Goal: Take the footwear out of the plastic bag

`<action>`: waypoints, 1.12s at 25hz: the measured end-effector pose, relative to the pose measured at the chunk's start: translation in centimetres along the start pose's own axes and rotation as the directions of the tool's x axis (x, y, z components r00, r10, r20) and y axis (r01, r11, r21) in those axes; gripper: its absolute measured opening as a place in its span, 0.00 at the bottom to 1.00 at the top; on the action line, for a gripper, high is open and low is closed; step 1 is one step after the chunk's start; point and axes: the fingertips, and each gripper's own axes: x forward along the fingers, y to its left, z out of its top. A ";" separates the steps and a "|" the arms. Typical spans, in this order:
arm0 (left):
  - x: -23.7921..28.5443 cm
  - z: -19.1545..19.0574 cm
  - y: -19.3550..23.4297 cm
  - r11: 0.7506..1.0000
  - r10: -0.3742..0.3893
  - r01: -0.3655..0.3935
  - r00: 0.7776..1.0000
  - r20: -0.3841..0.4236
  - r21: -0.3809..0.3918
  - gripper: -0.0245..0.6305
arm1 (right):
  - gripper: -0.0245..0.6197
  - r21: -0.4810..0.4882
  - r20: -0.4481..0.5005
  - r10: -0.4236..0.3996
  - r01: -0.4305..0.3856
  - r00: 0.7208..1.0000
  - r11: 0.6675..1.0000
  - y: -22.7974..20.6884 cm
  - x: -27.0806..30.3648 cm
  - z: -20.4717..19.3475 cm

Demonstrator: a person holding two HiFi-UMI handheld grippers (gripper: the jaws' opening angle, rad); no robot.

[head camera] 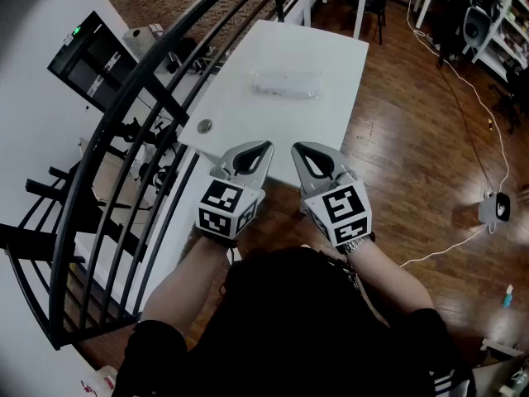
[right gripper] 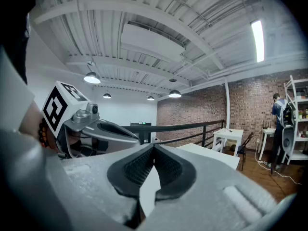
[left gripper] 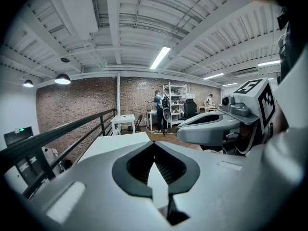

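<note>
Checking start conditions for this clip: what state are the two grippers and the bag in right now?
left gripper: shut, nothing between its jaws, well apart from the bag.
right gripper: shut, nothing between its jaws, side by side with the left one.
plastic bag: lying flat on the white table, untouched; too small to tell whether it is open.

The left gripper (head camera: 263,146) and right gripper (head camera: 299,148) were held side by side, near the body, both with jaws closed and empty.
</note>
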 end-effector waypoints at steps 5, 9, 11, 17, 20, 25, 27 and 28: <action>1.9 0.1 1.4 1.000 0.000 0.000 1.000 0.004 -0.008 0.06 | 0.02 -0.004 -0.018 0.002 -0.003 1.000 1.000 -1.5 1.1 -0.5; 4.0 -0.1 3.0 1.000 -0.008 0.008 1.000 -0.001 -0.022 0.06 | 0.02 -0.010 -0.025 -0.017 0.017 1.000 1.000 -3.6 2.4 -0.6; 5.2 0.1 4.0 1.000 -0.019 0.019 1.000 0.001 -0.024 0.06 | 0.02 -0.011 -0.033 -0.028 0.027 0.999 1.000 -4.6 3.6 -0.5; 8.0 -0.1 9.5 0.998 -0.047 0.047 0.999 0.001 -0.043 0.06 | 0.02 -0.013 -0.076 -0.056 0.055 0.996 0.998 -6.3 9.2 -0.5; 10.2 -0.1 11.7 0.996 -0.070 0.069 0.997 -0.017 -0.063 0.06 | 0.02 0.003 -0.112 -0.066 0.066 0.991 0.998 -8.0 11.8 -0.8; 14.1 -0.8 16.0 0.991 -0.094 0.089 0.995 -0.043 -0.103 0.06 | 0.03 0.007 -0.185 -0.072 0.075 0.980 0.997 -10.7 16.6 -1.5; 14.9 -1.7 17.7 0.988 -0.102 0.095 0.993 -0.057 -0.124 0.06 | 0.02 0.007 -0.217 -0.072 0.075 0.974 0.997 -11.0 18.4 -2.2; 15.3 -2.1 18.6 0.986 -0.105 0.096 0.993 -0.063 -0.134 0.06 | 0.03 0.008 -0.234 -0.071 0.075 0.970 0.997 -11.1 19.4 -2.5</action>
